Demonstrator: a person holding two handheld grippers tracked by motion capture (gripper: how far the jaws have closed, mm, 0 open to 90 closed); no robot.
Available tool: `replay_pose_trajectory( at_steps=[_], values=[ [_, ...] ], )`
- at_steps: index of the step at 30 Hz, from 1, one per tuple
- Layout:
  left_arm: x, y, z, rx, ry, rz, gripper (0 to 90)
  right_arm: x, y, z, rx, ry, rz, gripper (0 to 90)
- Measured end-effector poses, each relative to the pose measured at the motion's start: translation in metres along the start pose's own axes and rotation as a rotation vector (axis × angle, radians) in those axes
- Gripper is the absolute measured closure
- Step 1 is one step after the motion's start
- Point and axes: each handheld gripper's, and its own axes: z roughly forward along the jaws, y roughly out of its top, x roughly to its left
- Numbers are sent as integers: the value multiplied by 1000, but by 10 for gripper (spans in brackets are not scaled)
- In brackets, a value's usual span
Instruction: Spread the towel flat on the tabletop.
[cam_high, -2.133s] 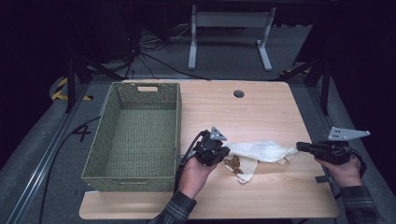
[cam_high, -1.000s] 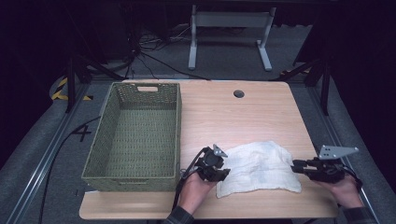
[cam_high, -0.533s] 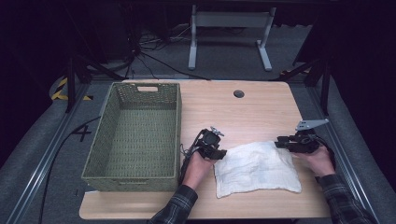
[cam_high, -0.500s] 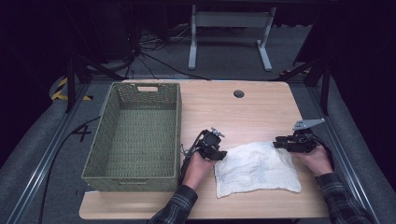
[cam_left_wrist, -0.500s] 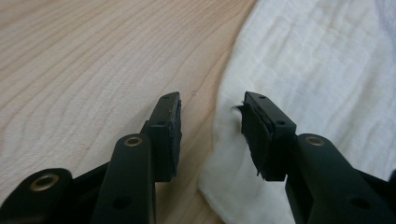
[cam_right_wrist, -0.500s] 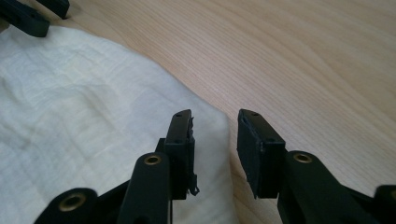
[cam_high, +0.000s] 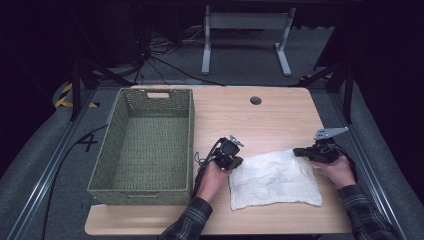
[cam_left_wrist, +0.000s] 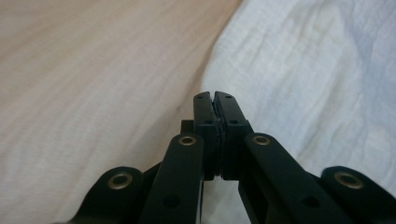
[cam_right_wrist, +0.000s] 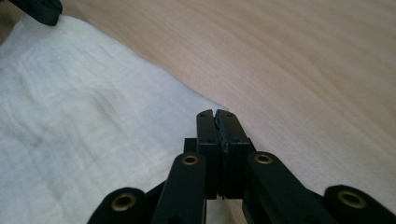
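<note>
A white towel (cam_high: 275, 180) lies spread flat on the wooden table (cam_high: 250, 120), near its front edge. My left gripper (cam_high: 235, 161) sits at the towel's far left corner, jaws pressed together on the cloth's edge. In the left gripper view the gripper (cam_left_wrist: 215, 95) is shut at the border between towel (cam_left_wrist: 317, 70) and bare wood. My right gripper (cam_high: 298, 151) rests at the far right corner. In the right gripper view it (cam_right_wrist: 216, 113) is shut on the towel's (cam_right_wrist: 70, 116) edge, with the other gripper's tip (cam_right_wrist: 39, 9) at top left.
A green woven basket (cam_high: 150, 92) stands empty on the table's left side, close to my left hand. A round cable hole (cam_high: 256, 100) is at the back. A metal stand (cam_high: 245, 20) is on the floor beyond the table.
The towel was bunched between the grippers two seconds ago; it was pulled flat, then slid away from the person. Over the last half second both grippers have barely moved.
</note>
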Motion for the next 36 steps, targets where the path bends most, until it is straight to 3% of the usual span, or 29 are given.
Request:
replay_pose_trajectory(
  at_steps=[3,7,11,15,17,18,19,21,25,28,31,34,36],
  values=[
    [1,10,-14,-57,47,6,888,1,9,-12,-59,-25,-15,891],
    [-5,15,-30,-101,75,34,887,11,21,-28,-136,-42,-55,892],
    [-23,4,-42,-111,72,82,884,29,14,-35,-127,-27,-92,892],
    [-35,-8,-47,-111,64,103,884,43,5,-42,-111,-14,-110,892],
    [-47,-19,-51,-98,40,118,884,56,-7,-45,-84,6,-121,892],
    [-47,-19,-51,-98,40,118,884,56,-7,-45,-84,6,-121,892],
    [-55,-27,-51,-83,19,130,884,67,-20,-47,-56,28,-124,891],
    [-62,-37,-49,-63,-12,129,882,75,-28,-46,-36,43,-127,891],
    [-66,-49,-46,-5,-20,127,881,90,-44,-43,13,77,-129,891],
    [-67,-60,-41,35,-56,113,879,95,-50,-41,33,98,-125,891],
    [-68,-69,-32,98,-101,108,865,104,-61,-34,116,108,-134,885],
    [-68,-69,-29,114,-113,110,836,105,-60,-35,110,119,-134,835],
    [-68,-67,-31,98,-116,110,789,103,-57,-39,71,113,-125,775]
  ],
)
